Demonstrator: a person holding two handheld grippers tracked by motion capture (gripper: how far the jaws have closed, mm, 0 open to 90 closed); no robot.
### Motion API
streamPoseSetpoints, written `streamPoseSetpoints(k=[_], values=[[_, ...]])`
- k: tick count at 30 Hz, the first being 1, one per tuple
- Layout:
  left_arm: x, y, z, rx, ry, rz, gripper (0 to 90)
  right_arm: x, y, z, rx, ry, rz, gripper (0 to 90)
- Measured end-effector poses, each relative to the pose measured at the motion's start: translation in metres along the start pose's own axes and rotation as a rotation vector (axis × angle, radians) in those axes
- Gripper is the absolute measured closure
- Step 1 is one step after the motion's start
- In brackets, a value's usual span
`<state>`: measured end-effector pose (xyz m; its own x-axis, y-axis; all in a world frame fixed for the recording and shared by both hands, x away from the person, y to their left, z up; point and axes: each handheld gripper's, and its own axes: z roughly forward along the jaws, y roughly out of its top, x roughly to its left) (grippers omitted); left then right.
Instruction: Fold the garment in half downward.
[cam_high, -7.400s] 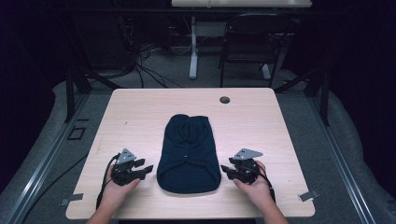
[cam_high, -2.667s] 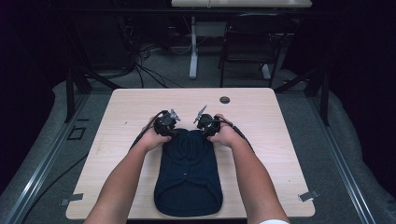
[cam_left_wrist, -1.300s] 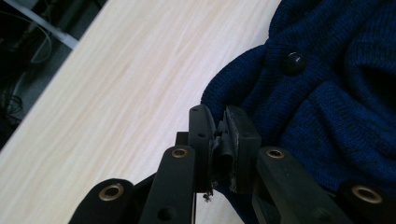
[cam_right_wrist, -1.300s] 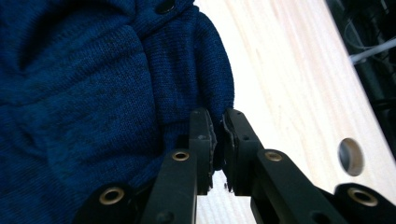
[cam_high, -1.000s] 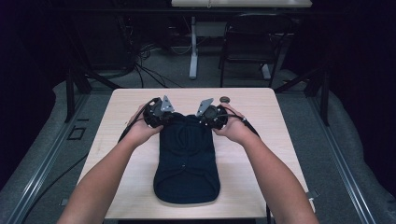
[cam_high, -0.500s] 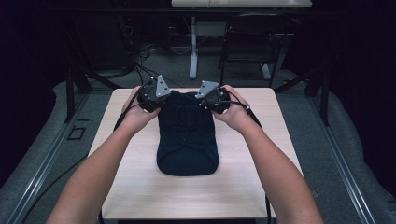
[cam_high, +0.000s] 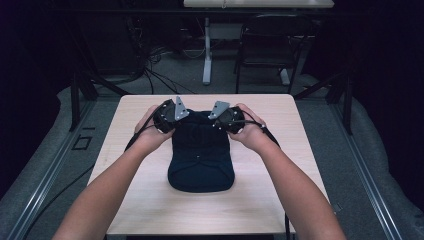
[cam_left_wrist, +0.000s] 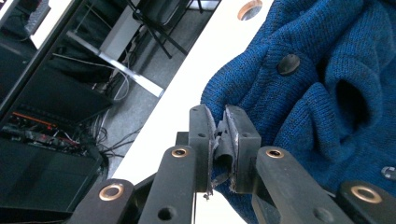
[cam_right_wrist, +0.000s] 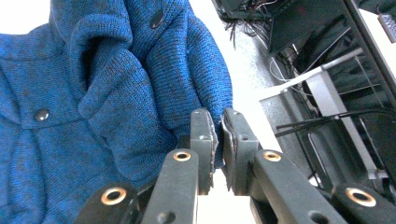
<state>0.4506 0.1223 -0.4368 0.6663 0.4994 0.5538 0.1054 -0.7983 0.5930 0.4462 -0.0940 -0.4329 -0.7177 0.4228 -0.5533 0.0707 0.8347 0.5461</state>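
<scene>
Toward the far edge of the tabletop (cam_high: 280, 200), the left claw (cam_high: 167, 116) and right claw (cam_high: 227, 117) each pinch a far corner of the blue knitted garment (cam_high: 201, 155), whose long axis runs back toward the person.

A blue knit cardigan (cam_high: 201, 160) (dark buttons down its front) lies flat mid-surface, its top reaching toward the far edge.
</scene>
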Motion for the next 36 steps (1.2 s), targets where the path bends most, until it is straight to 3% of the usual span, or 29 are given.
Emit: streamPoseSetpoints(k=[13,17,19,24,36], values=[[0.0,0.0,0.0,-0.001,-0.007,-0.011,81.8,0.002,-0.003,0.001,-0.012,0.01,0.016,82.9],[-0.004,-0.003,-0.002,-0.007,-0.012,-0.009,81.8,0.007,-0.003,-0.002,-0.001,0.008,-0.013,82.9],[-0.009,-0.003,-0.003,0.003,-0.019,0.013,81.9,0.01,-0.002,-0.003,0.0,0.009,-0.024,82.8],[-0.014,-0.002,-0.007,0.001,-0.013,0.013,81.9,0.016,0.0,-0.007,0.001,0.003,-0.042,82.8],[-0.048,-0.023,-0.018,-0.015,-0.048,0.023,81.9,0.045,-0.012,-0.016,0.002,0.03,-0.104,82.7]])
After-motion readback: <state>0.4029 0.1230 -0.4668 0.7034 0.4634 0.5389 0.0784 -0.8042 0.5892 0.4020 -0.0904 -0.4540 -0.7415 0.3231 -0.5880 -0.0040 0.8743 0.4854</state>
